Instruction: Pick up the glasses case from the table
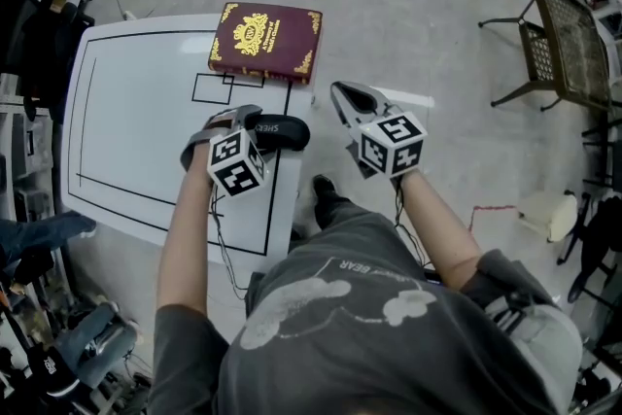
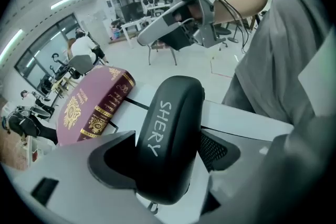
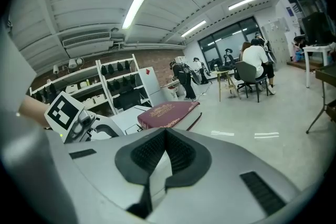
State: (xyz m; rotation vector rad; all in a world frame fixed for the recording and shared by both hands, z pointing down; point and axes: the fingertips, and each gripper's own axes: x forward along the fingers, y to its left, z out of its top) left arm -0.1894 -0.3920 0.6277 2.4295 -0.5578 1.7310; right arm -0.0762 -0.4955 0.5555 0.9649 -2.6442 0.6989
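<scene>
Left tool (image 1: 233, 119) spread either side of black oval hard-shell glasses case (image 2: 170, 134), lying on white table (image 1: 136, 102), pads not pinching yet afaict. Right tool (image 3: 164, 131) pressed together, idle off table. Grasp step; next: squeeze firm, lift straight.

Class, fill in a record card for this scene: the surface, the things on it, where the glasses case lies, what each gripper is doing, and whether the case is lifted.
Surface: white table marked with black lines
Things on it: black glasses case; dark red book
Case position: flat on the table, near the book but apart from it
Left gripper: pointing down, one jaw on either side of the case; whether they press on it cannot be told
Right gripper: jaws together, empty, held beyond the table's edge
Case lifted: no, it rests on the table
</scene>
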